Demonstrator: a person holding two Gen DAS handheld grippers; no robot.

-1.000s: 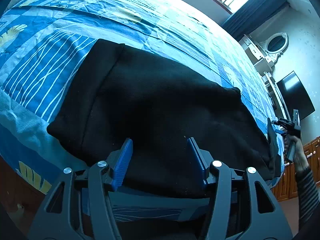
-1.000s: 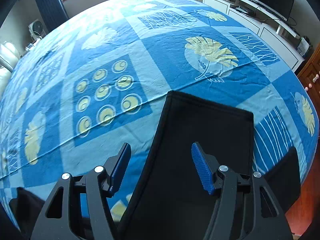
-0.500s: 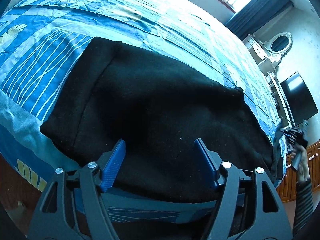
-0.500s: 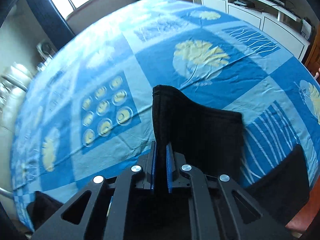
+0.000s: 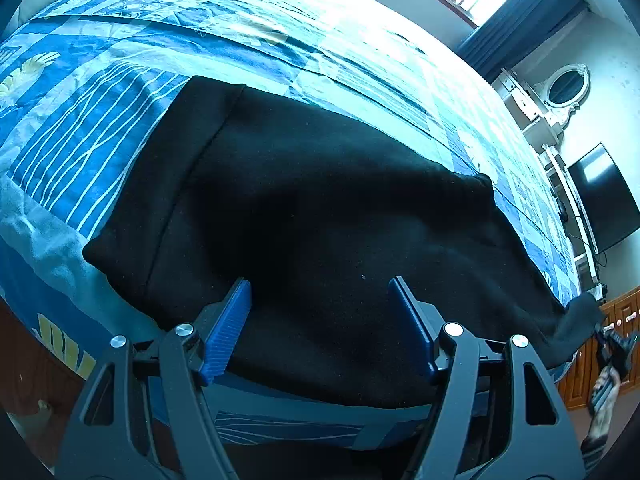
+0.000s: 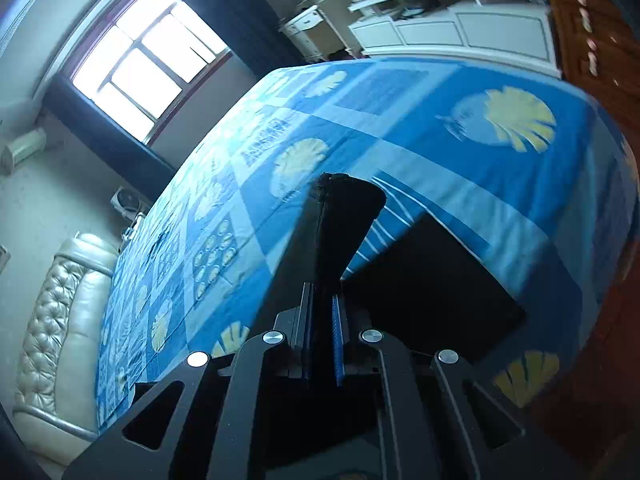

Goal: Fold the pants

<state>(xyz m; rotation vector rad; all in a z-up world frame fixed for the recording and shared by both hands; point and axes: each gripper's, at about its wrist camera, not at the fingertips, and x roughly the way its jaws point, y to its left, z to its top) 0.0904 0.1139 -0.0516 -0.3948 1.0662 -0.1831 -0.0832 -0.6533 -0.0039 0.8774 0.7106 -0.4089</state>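
The black pants (image 5: 320,220) lay spread across the bed's blue patterned bedspread (image 5: 100,128), near its edge. My left gripper (image 5: 320,328) hovered just above the near side of the fabric, its jaws standing apart with nothing pressed between them. My right gripper (image 6: 322,336) had its jaws clamped together on one end of the pants (image 6: 344,216), holding that end lifted off the bedspread (image 6: 440,152).

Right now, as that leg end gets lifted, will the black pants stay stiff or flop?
Probably flop: the black pants already droop past the right gripper. They look thick, so likely weighty. On the bed cover, the rest will probably drag.
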